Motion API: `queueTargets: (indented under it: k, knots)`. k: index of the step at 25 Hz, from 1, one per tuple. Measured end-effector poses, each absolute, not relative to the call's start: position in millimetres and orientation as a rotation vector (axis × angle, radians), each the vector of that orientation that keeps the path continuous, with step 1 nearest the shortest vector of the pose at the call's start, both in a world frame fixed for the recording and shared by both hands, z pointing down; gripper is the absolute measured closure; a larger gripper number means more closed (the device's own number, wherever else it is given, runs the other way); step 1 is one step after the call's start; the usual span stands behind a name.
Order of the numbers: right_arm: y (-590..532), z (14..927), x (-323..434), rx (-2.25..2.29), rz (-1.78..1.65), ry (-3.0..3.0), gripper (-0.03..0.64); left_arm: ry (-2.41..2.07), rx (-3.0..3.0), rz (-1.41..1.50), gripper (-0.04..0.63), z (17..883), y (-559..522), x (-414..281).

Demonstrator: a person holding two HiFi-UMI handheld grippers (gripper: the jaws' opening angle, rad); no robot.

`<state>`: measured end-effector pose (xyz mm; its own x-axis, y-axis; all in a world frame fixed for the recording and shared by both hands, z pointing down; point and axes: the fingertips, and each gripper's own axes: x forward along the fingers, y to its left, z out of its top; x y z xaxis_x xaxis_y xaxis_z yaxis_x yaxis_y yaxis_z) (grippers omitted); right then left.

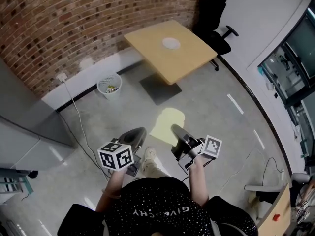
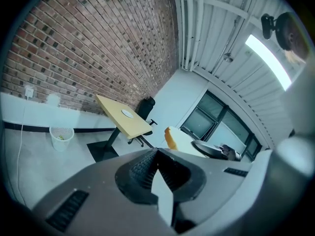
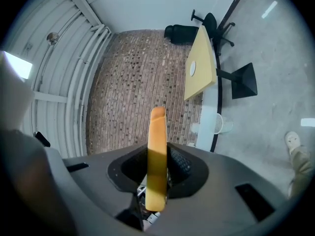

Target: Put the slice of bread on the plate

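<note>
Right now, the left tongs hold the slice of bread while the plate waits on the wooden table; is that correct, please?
Not quite: the right tongs hold the slice of bread, seen edge-on in the right gripper view. The plate does wait on the wooden table.

Right gripper (image 3: pixel 157 154) up close: matt grey plastic shells, black ribbed rubbery pads in the jaws, and the slice of bread (image 3: pixel 157 132) looks dry and matt, with a golden-brown crust along its edge. Out ahead, the worktop (image 1: pixel 147 38) is smooth pale wood with a flat finish, carrying a smooth white plate (image 1: pixel 171 44). There's rough red brick on the wall (image 1: pixel 59 18), a white mesh bin (image 1: pixel 109 85), and a smooth grey floor (image 1: pixel 221 132) with a faint sheen.
</note>
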<state>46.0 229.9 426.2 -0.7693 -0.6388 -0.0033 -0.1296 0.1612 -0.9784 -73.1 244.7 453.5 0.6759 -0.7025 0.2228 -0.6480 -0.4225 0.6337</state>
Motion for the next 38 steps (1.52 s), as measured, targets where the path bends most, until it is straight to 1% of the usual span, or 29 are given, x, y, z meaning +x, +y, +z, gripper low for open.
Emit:
queueTargets:
  k: [10, 15, 20, 27, 30, 38]
  knots:
    - [117.4, 419.0, 66.3, -0.717, -1.627, 2.038, 0.526, -1.058, 2.184, -0.082, 0.584, 445.3, 134.4, -51.6]
    - [62.4, 433.3, 83.5, -0.821, -1.605, 2.097, 0.526, -1.08, 2.248, -0.064, 0.584, 442.2, 77.6, -38.0]
    - [-12.1, 422.8, 75.9, -0.849, -1.549, 2.214, 0.526, -1.176, 2.299, -0.058, 0.584, 429.7, 4.7, -35.0]
    - [-40.4, 412.6, 73.5, -0.804, -1.534, 2.195, 0.526, -1.221, 2.256, -0.095, 0.584, 431.5, -34.4, -36.1]
    - [-45.6, 420.1, 76.2, -0.813, -1.557, 2.17, 0.526, -1.245, 2.235, -0.095, 0.584, 437.7, -42.5, -42.0]
    - [-66.4, 436.9, 91.6, -0.85, -1.587, 2.133, 0.526, -1.227, 2.216, -0.058, 0.584, 455.3, -73.2, -30.7]
